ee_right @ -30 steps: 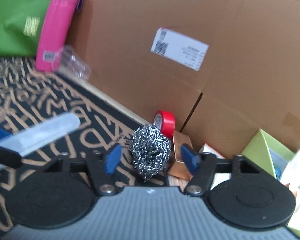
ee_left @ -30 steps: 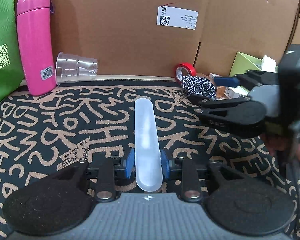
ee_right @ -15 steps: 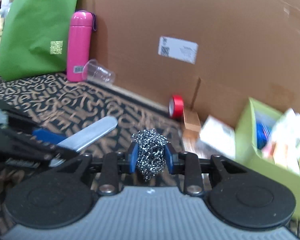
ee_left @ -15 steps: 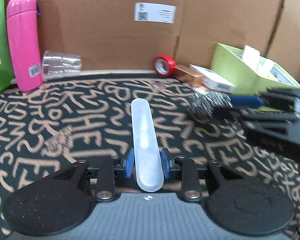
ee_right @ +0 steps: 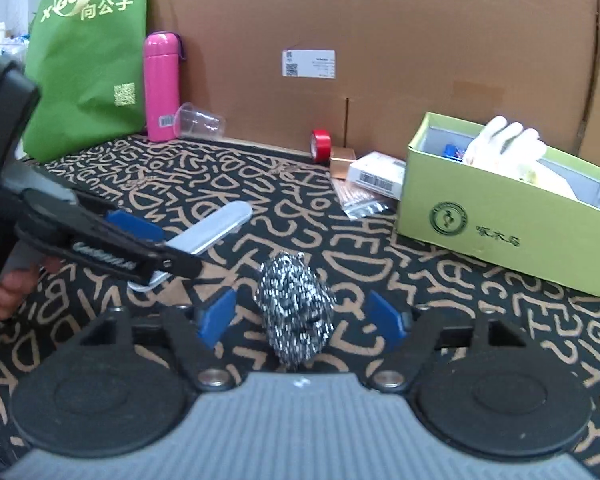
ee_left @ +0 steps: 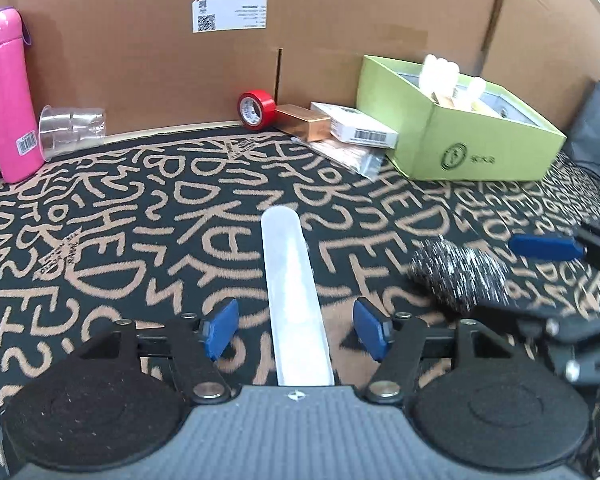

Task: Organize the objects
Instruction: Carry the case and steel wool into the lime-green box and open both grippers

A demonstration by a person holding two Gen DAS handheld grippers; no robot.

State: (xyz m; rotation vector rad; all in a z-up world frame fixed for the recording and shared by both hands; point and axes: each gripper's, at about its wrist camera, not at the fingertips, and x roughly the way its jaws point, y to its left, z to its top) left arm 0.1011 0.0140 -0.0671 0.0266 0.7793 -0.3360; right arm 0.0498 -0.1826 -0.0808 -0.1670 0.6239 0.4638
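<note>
A long translucent white case (ee_left: pixel 296 300) lies on the patterned cloth (ee_left: pixel 140 208) between the jaws of my left gripper (ee_left: pixel 296 330). Those jaws are opening, and both blue pads stand clear of the case. A steel wool scrubber (ee_right: pixel 296 308) sits between the jaws of my right gripper (ee_right: pixel 300 318). These jaws are opening too, with a gap on each side of the scrubber. In the left wrist view the scrubber (ee_left: pixel 460 272) is blurred, with the right gripper (ee_left: pixel 500 276) around it. The right wrist view shows the left gripper (ee_right: pixel 168 242) around the case (ee_right: pixel 216 226).
A green box (ee_left: pixel 460 148) holding a white glove (ee_right: pixel 504 140) stands at the right. Red tape (ee_left: pixel 256 110), a copper box (ee_left: pixel 304 122) and a white box (ee_left: pixel 356 128) line the cardboard wall (ee_left: pixel 340 40). A pink bottle (ee_left: pixel 6 96), clear cup (ee_left: pixel 70 130) and green bag (ee_right: pixel 88 68) are left.
Both grippers went from shut to open, letting go of the case and the scrubber. The right gripper carried the scrubber away from the back wall. Both views shifted toward the green box.
</note>
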